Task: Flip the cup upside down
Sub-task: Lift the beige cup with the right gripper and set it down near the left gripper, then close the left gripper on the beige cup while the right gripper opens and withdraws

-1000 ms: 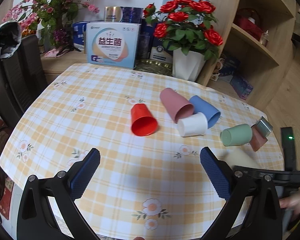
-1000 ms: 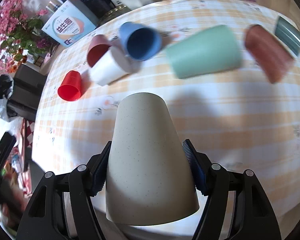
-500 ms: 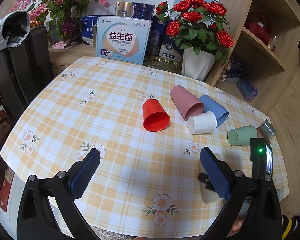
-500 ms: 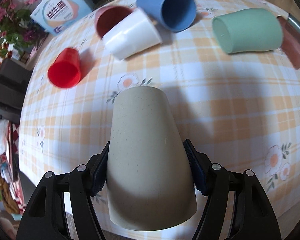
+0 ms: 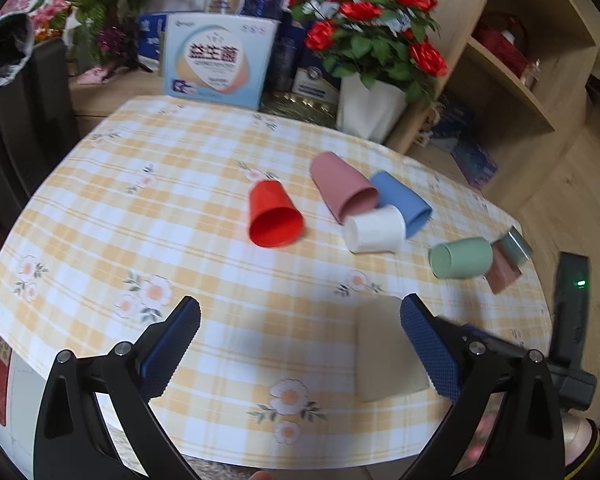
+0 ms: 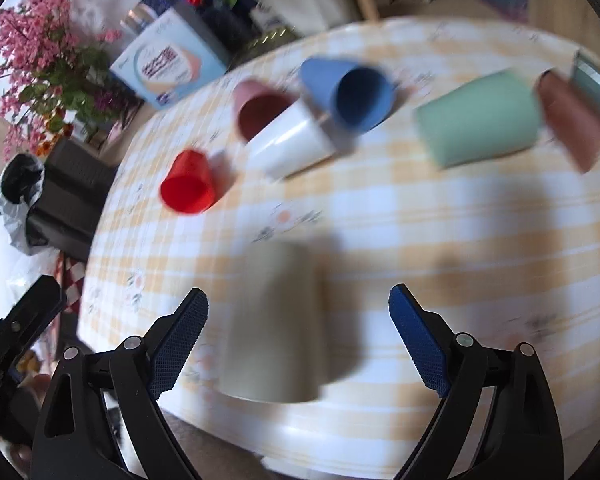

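A beige cup (image 6: 276, 320) stands upside down near the table's front edge; it also shows in the left wrist view (image 5: 384, 352). My right gripper (image 6: 298, 336) is open around it, jaws wide apart and clear of its sides. My left gripper (image 5: 300, 344) is open and empty, held above the front of the table. Lying on their sides are a red cup (image 5: 274, 216), a pink cup (image 5: 342, 186), a blue cup (image 5: 400, 202), a white cup (image 5: 374, 230), a green cup (image 5: 460, 258) and a brown cup (image 5: 502, 270).
The round table has a yellow checked cloth (image 5: 160, 208). A box (image 5: 216, 64) and a pot of red roses (image 5: 370, 108) stand at the back. A wooden shelf (image 5: 512, 80) is at the right, a dark chair (image 5: 24, 104) at the left.
My right gripper has opened and let go of the beige cup, which now stands mouth-down on the table. The left gripper has shifted only slightly.
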`<control>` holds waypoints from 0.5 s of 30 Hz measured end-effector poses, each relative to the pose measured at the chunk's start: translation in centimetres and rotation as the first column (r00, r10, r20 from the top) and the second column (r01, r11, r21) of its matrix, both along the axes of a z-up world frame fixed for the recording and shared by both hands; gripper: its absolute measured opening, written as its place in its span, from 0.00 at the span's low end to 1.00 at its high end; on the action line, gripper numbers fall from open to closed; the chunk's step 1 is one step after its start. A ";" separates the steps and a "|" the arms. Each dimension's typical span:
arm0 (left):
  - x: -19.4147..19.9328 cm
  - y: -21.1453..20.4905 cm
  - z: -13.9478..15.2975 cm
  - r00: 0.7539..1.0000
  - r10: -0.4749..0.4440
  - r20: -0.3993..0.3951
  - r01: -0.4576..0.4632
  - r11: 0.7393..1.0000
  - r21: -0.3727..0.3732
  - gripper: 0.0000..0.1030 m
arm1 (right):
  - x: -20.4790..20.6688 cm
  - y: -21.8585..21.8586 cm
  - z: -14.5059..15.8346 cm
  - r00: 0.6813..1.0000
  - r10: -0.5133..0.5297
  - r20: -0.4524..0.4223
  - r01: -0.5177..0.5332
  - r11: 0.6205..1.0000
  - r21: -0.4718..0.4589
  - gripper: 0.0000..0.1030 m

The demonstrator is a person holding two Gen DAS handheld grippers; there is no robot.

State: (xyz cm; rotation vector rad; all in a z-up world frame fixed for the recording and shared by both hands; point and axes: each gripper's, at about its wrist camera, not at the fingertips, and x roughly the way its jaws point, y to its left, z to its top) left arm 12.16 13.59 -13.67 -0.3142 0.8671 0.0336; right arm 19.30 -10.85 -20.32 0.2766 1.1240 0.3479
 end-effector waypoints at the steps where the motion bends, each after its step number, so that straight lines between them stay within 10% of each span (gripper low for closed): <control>1: 0.3 -0.5 -0.2 1.000 -0.020 -0.009 0.020 1.000 -0.004 0.95 | -0.1 -1.1 0.1 1.000 -0.015 0.024 0.016 0.999 -0.036 0.86; 15: 8.8 -7.9 -7.2 0.932 -0.183 -0.312 0.128 0.974 -0.187 0.82 | -0.3 -10.1 -2.7 0.989 -0.142 0.044 0.147 0.972 -0.181 0.86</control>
